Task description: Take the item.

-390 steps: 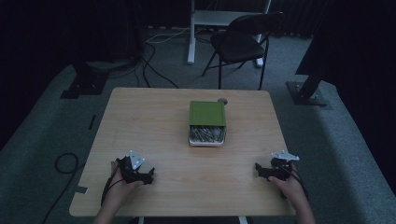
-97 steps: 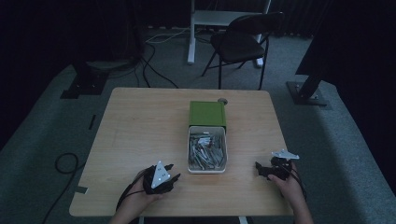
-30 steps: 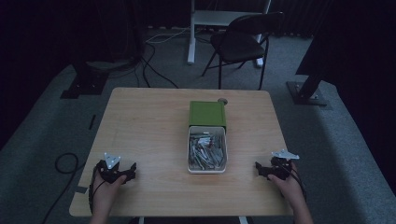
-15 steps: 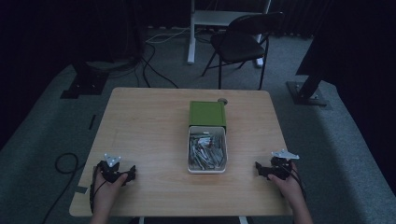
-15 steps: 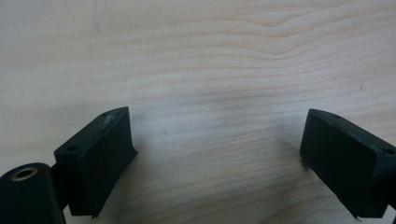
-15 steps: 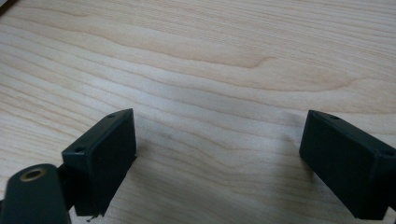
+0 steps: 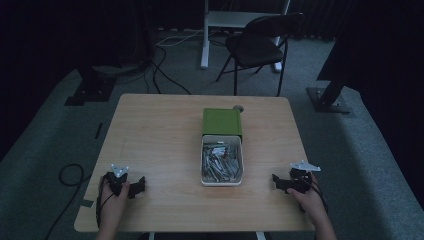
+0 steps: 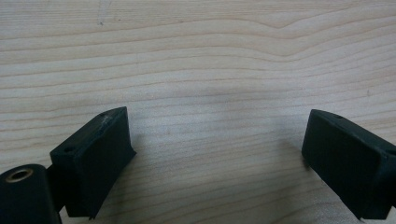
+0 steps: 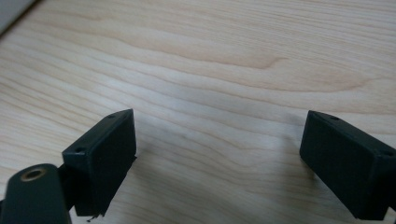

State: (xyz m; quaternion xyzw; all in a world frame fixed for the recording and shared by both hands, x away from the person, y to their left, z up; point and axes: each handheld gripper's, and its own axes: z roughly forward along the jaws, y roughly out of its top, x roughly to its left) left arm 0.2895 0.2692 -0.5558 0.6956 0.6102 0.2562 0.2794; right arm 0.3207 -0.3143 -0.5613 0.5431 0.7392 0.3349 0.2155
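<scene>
A green box [image 7: 222, 121] stands at the middle of the wooden table [image 7: 155, 135]. Its white drawer [image 7: 221, 161] is pulled out toward me and holds several small metal pieces. My left gripper [image 7: 136, 186] rests near the front left corner, held by a hand, well apart from the drawer. Over bare wood its jaws stand wide apart, so the left gripper [image 8: 217, 161] is open and empty. My right gripper [image 7: 278, 182] rests near the front right edge. The right gripper [image 9: 219, 161] is open too, with only wood grain between its black fingers [image 9: 105, 156].
A small round grey thing [image 7: 238, 107] lies just behind the green box. Beyond the table stand a dark folding chair [image 7: 260, 47], a white desk leg [image 7: 205, 37] and floor cables [image 7: 165, 65]. Black stand bases [image 7: 332, 100] sit on the carpet at both sides.
Thirteen seconds ago the drawer was nearly closed. It has since been pulled out. The left gripper went from beside the drawer back to the front left corner. The right gripper stayed put.
</scene>
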